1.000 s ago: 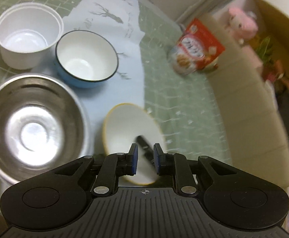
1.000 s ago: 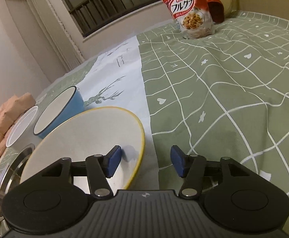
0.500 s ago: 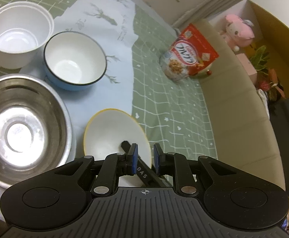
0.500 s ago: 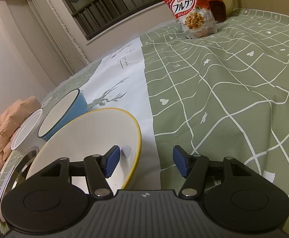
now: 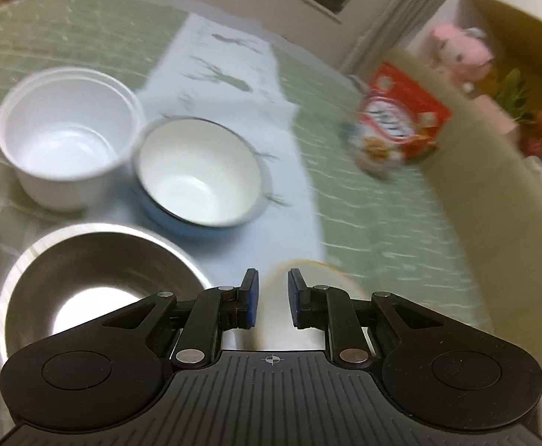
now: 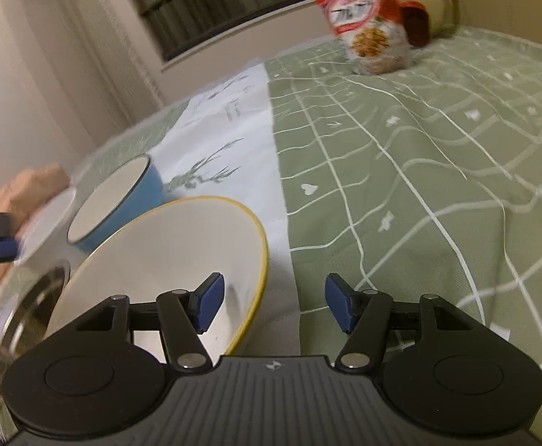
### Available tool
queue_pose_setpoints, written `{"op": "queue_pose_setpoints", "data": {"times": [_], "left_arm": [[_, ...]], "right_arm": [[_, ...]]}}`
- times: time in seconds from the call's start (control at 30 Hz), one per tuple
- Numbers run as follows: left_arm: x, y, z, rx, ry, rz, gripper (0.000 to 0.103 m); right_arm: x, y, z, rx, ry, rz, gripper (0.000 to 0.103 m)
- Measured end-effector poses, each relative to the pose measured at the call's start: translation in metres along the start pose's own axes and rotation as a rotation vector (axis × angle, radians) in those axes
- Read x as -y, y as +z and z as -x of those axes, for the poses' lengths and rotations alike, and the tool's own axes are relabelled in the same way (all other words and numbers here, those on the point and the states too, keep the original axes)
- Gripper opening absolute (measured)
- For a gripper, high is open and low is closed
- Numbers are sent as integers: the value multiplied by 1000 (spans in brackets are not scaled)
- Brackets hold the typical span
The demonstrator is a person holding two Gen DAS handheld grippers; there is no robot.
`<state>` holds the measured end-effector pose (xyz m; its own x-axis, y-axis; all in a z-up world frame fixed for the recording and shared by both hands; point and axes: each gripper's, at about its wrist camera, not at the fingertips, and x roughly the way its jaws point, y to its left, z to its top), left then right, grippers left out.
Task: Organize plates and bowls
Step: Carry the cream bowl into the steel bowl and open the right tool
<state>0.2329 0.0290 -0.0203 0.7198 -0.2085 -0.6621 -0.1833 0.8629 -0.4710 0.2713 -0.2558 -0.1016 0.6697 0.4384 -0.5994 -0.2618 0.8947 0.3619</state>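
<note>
We see the yellow-rimmed bowl (image 6: 166, 256) lying on the pale table runner (image 6: 233, 126), its near edge under our right gripper (image 6: 272, 304). That gripper's jaws have just been opening and now stand well apart: the left pad hangs over the inside of the bowl, the right pad outside it over the green checked tablecloth (image 6: 419, 156), and the rim passes between them untouched, so nothing is clamped. Just behind the yellow-rimmed bowl stands the blue bowl (image 6: 122, 200), white inside with a dark rim, and to the left the edge of the steel bowl (image 6: 29, 308) nearly meets it.

From our left gripper (image 5: 271, 303) the view is blurred. Its jaws are close together but not touching, with only a narrow gap, and nothing sits in it; the yellow-rimmed bowl (image 5: 308, 278) shows beyond the tips. The steel bowl (image 5: 96, 271) lies to the left, the blue bowl (image 5: 196, 174) behind it, and the white tub (image 5: 66, 141) beside that. Far back stands a red cereal bag (image 5: 393, 126).
</note>
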Motion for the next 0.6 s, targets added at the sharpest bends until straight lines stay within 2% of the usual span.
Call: {"op": "queue_pose_setpoints", "data": {"times": [0.17, 0.27, 0.4, 0.53, 0.6], "left_arm": [[-22, 9, -12, 55, 48, -2, 21], [-34, 15, -11, 64, 85, 7, 21], [-39, 17, 5, 79, 108, -81, 21], [-51, 12, 23, 88, 60, -87, 21], [-56, 6, 41, 114, 22, -87, 21]], "right_arm": [[-9, 24, 22, 44, -136, 72, 68], [-19, 32, 37, 61, -165, 108, 74], [-39, 38, 40, 32, -214, 150, 77], [-59, 35, 33, -80, -192, 148, 77], [-71, 33, 35, -82, -177, 169, 79]]}}
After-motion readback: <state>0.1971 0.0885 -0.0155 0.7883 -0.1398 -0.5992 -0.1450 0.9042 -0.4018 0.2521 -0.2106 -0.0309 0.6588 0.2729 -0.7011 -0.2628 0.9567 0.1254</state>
